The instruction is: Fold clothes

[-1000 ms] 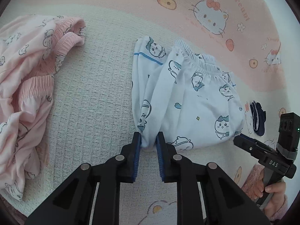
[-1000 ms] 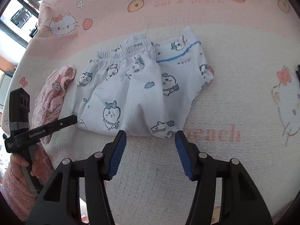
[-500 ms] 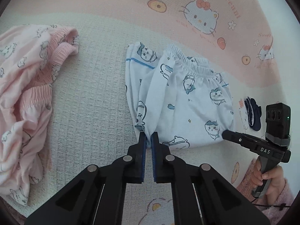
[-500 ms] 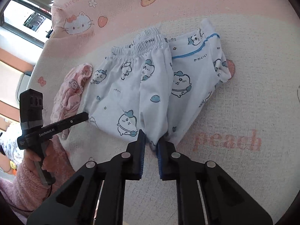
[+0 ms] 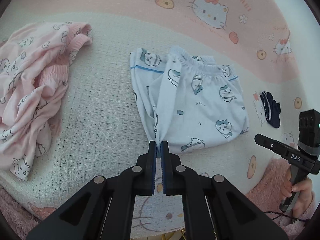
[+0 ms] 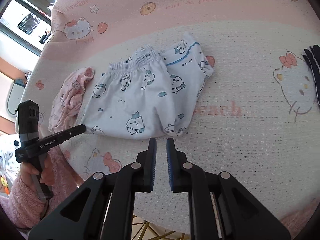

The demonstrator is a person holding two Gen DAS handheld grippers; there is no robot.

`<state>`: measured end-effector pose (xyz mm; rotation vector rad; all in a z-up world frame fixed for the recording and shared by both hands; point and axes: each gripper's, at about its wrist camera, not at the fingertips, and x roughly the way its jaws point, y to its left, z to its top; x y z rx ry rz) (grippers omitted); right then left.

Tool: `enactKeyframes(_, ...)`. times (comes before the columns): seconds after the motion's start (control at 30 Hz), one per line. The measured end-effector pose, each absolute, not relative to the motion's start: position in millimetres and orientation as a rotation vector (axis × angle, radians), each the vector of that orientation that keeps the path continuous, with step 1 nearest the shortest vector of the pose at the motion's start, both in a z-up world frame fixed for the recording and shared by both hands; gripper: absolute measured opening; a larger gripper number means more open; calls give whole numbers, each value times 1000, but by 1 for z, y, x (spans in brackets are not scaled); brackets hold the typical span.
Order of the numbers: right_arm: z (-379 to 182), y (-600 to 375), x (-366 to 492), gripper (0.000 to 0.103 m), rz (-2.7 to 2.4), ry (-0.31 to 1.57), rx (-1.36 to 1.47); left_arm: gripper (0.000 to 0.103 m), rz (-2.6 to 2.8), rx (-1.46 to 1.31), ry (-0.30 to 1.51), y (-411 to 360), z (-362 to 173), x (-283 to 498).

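Observation:
White pyjama trousers point(image 5: 200, 104) with blue cartoon prints lie folded on the Hello Kitty blanket point(image 5: 100, 120), waistband at the far side. My left gripper point(image 5: 158, 146) is shut on their near left corner, and the cloth runs up to it in a taut ridge. In the right wrist view the trousers point(image 6: 136, 100) lie just ahead of my right gripper point(image 6: 161, 142). Its pads stand a narrow gap apart at the near hem, and I see no cloth between them. The left gripper point(image 6: 80, 129) reaches the trousers' left corner there.
A crumpled pink garment point(image 5: 30, 92) lies to the left of the trousers, also seen as the pink garment point(image 6: 70, 98). A small dark item point(image 5: 271, 110) sits to the right. Hands in fluffy pink sleeves point(image 6: 22, 204) hold both grippers. The blanket's near edge drops off close below.
The left gripper closed on the trousers' corner and drew it taut. The right gripper went from wide open to nearly closed at the hem and now sits just off it.

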<state>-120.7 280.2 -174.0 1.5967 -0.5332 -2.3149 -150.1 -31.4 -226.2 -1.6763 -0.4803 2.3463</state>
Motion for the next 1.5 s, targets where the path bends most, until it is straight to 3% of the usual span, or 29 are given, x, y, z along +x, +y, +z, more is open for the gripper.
enactKeyframes(0.1, -173, 276, -127, 50, -2314, -525, 1564, 6, 2340, -1662, -517, -34, -224, -154)
enactKeyframes(0.3, -188, 256, -155, 55, -2268, -394, 1543, 10, 2279, -1746, -538, -25, -252, -159)
enactKeyframes(0.37, -194, 243, -165, 50, -2201, -344, 1514, 10, 2293, -1746, -498, -22, -254, -161)
enactKeyframes(0.4, -197, 239, -170, 37, -2163, -319, 1526, 9, 2305, -1742, -481, -22, -252, -161)
enactKeyframes(0.43, -201, 238, -174, 15, -2131, -318, 1558, 9, 2319, -1738, -466, -22, -250, -162)
enactKeyframes(0.47, -205, 239, -177, 11, -2100, -320, 1585, 8, 2325, -1734, -464, -23, -247, -162)
enactKeyframes(0.7, -191, 272, -151, 8, -2012, -540, 1541, 3, 2341, -1710, -491, -37, -228, -156)
enactKeyframes(1.1, -195, 269, -89, 8, -2031, -537, 1630, 3, 2259, -1814, -477, -31, -222, -100)
enactKeyframes(1.2, -209, 266, -83, 23, -2033, -514, 1741, 4, 2267, -1927, -452, -37, -233, -92)
enactKeyframes(1.3, -192, 276, -83, 28, -2187, -531, 1704, 6, 2372, -1891, -398, -42, -221, -90)
enactKeyframes(1.33, -180, 277, -83, 38, -2233, -530, 1642, 7, 2413, -1836, -374, -40, -211, -92)
enactKeyframes(1.37, -168, 277, -85, 46, -2268, -521, 1589, 16, 2424, -1782, -354, -36, -204, -97)
enactKeyframes(1.4, -160, 273, -88, 60, -2294, -497, 1548, 36, 2427, -1729, -336, -30, -198, -103)
enactKeyframes(1.43, -155, 266, -93, 63, -2300, -448, 1525, 45, 2423, -1686, -319, -23, -195, -111)
enactKeyframes(1.5, -157, 249, -110, 62, -2297, -339, 1545, 47, 2401, -1644, -266, -4, -198, -131)
